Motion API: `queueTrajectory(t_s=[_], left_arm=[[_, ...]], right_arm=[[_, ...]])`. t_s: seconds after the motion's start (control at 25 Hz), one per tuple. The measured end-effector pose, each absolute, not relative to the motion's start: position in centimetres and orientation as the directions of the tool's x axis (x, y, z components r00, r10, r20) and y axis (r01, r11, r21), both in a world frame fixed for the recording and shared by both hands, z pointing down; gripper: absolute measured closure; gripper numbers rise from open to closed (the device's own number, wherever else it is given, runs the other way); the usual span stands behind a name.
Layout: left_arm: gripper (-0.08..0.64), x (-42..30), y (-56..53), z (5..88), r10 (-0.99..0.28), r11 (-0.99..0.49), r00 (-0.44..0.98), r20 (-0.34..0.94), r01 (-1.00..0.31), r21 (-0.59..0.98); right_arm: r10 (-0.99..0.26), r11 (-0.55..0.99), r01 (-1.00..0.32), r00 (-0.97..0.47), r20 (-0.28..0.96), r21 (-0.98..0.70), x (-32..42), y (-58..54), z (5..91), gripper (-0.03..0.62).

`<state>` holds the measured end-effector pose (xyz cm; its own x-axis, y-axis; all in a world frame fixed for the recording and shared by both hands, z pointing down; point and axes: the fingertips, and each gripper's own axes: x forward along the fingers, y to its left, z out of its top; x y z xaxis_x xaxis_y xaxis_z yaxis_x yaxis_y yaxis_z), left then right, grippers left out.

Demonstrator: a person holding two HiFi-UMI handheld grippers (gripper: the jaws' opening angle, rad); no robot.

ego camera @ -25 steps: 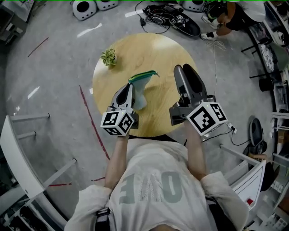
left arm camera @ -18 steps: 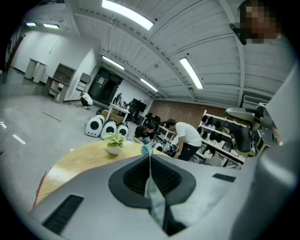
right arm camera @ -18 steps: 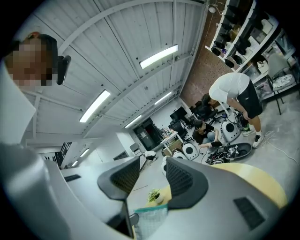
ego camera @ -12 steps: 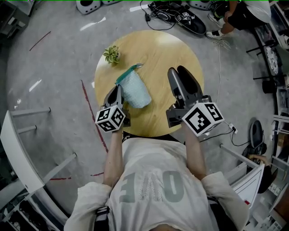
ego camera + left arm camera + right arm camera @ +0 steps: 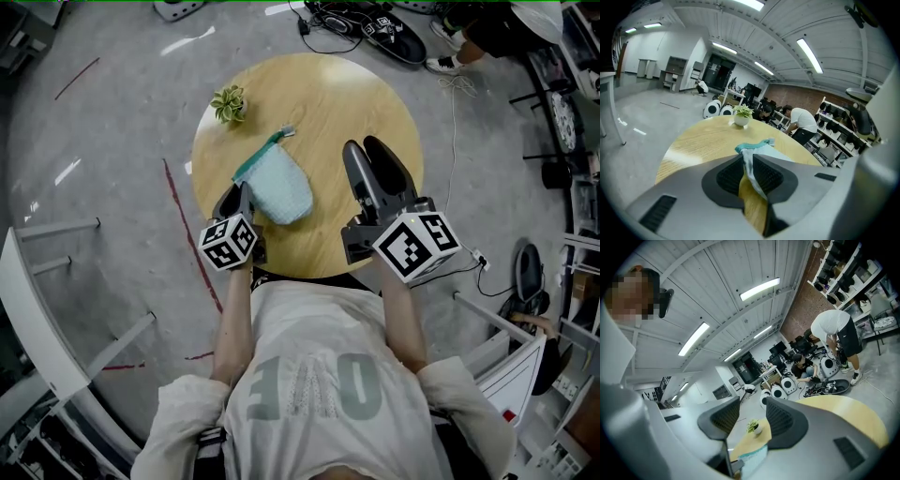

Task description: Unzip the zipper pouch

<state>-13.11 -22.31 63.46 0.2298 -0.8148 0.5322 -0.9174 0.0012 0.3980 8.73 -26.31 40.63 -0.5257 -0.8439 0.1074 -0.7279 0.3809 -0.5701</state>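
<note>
A light blue zipper pouch (image 5: 279,186) with a green zipper edge lies flat on the round wooden table (image 5: 328,103). My left gripper (image 5: 238,195) is at the pouch's near left corner. In the left gripper view, the left gripper (image 5: 747,171) is shut on a fold of the pouch (image 5: 758,147), and the fabric runs up between the pads. My right gripper (image 5: 370,152) hovers to the right of the pouch, open and holding nothing. The right gripper view has the right gripper (image 5: 752,408) tilted upward, with the pouch (image 5: 752,459) low between its jaws.
A small potted plant (image 5: 228,103) stands at the table's far left edge. Cables and equipment (image 5: 375,33) lie on the floor beyond the table, where a person (image 5: 802,123) bends over. A red line (image 5: 187,234) marks the floor at left.
The pouch, held up off the table a second ago, now lies flat. My left gripper has drawn left and toward the near edge. The right gripper has shifted slightly left.
</note>
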Motion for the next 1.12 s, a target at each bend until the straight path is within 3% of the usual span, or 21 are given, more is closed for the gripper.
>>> queueTrajectory(t_s=[0.24,0.48,0.64,0.84,0.92,1.04,1.12], left_arm=[[0.377,-12.6,-22.5,63.6,-0.805,0.016,0.235,0.545,-0.909,0.416],[0.313,-13.7,-24.2,60.7,-0.852,0.021,0.177,0.492,-0.928,0.371],[0.313,-14.2,-26.6,54.0,-0.917,-0.048,0.166,0.363,-0.949,0.311],[0.318,-14.1,-27.9,41.1,-0.983,-0.130,0.149,0.104,-0.977,0.170],[0.362,-13.5,-26.9,36.0,-0.989,-0.149,0.150,0.001,-0.984,0.094],[0.496,-12.4,-24.4,29.9,-0.980,-0.149,0.150,-0.132,-0.989,-0.019],[0.523,-11.4,-22.8,27.3,-0.967,-0.153,0.165,-0.194,-0.985,-0.075]], right_arm=[[-0.845,0.377,-0.728,-0.523,0.110,-0.572,8.4,-26.2,40.3,0.422],[-0.848,0.397,-0.739,-0.523,0.091,-0.544,7.9,-26.3,39.6,0.422],[-0.856,0.421,-0.765,-0.513,0.067,-0.487,7.7,-26.3,38.3,0.422],[-0.871,0.444,-0.817,-0.489,0.034,-0.367,7.7,-26.2,35.7,0.423],[-0.873,0.456,-0.828,-0.488,0.020,-0.325,7.6,-25.9,34.8,0.436],[-0.871,0.472,-0.838,-0.491,0.001,-0.274,7.2,-25.3,33.7,0.479],[-0.872,0.477,-0.846,-0.489,-0.011,-0.238,6.9,-24.9,33.0,0.516]])
